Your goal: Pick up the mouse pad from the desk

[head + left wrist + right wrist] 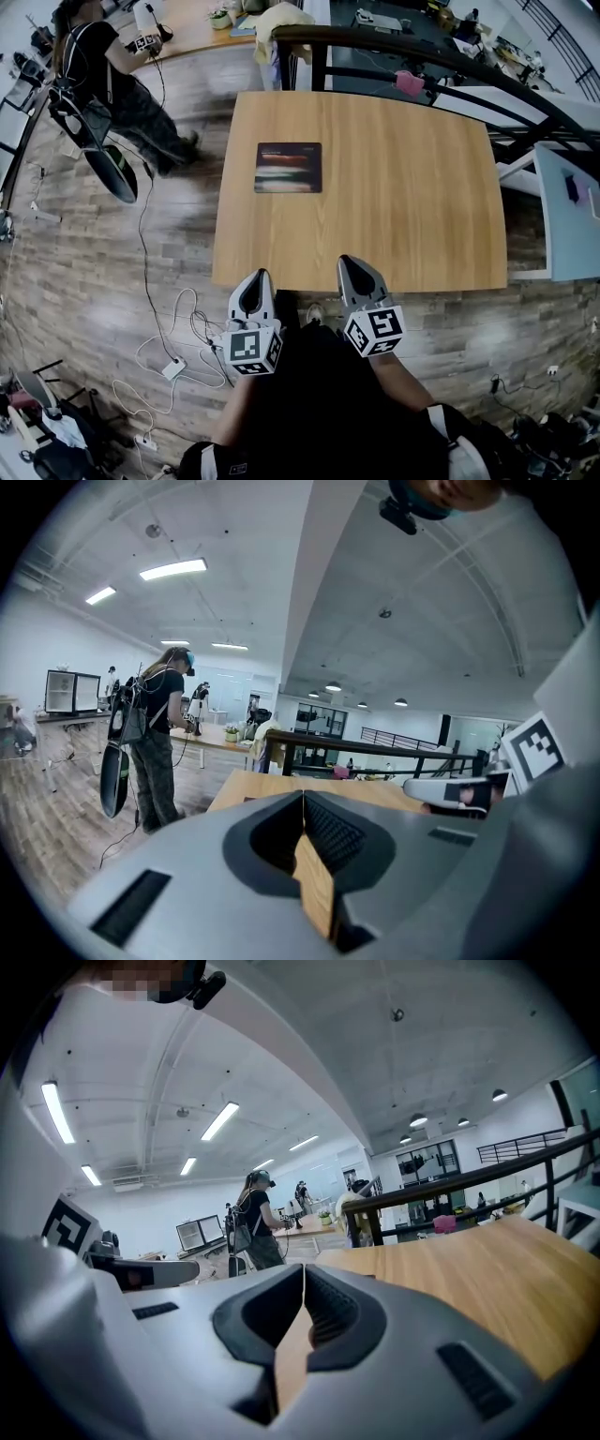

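The mouse pad, a dark rectangle with blurred coloured stripes, lies flat on the far left part of the wooden desk. My left gripper sits at the desk's near edge, jaws shut with nothing between them. My right gripper is beside it, its tip just over the near edge, also shut and empty. Both are well short of the pad. In the left gripper view the closed jaws point across the desk top. In the right gripper view the jaws meet the same way over the wood.
A person with gear stands on the floor left of the desk. White cables and a plug lie on the floor near my left side. A black railing runs behind the desk. A white table stands at the right.
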The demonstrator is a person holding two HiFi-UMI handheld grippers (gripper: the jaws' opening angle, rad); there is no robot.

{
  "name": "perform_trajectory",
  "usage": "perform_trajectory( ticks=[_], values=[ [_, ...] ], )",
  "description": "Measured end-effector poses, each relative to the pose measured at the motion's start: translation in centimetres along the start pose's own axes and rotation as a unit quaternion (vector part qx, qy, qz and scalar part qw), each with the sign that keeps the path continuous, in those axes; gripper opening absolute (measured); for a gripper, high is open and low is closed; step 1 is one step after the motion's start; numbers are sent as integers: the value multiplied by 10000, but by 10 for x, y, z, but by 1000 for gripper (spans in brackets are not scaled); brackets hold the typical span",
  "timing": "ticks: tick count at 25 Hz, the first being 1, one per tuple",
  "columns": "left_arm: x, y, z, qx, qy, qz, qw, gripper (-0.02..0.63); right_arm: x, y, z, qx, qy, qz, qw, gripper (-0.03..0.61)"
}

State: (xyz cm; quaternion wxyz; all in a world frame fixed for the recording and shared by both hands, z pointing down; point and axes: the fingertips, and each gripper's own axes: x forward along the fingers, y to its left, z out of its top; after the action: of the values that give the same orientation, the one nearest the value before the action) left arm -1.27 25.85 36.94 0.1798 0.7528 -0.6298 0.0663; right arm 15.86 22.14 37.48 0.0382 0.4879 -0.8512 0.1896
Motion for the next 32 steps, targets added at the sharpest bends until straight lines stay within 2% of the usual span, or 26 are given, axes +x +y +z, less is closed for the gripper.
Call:
perform_trajectory(
  ticks=[9,17,24,32],
  values=[
    [67,24,15,33,90,-223,9997,25,52,-14,9,1,75,-188,9998,31],
    [125,71,29,31,210,-327,9992,25,120,-16,22,2,153,-326,9994,31],
    [168,107,37,128,334,-486,9982,25,171,-19,20,58,340,-546,9979,31],
    [200,126,41,21,374,-595,9975,25,204,-34,27,61,451,-664,9968,31]
  ],
)
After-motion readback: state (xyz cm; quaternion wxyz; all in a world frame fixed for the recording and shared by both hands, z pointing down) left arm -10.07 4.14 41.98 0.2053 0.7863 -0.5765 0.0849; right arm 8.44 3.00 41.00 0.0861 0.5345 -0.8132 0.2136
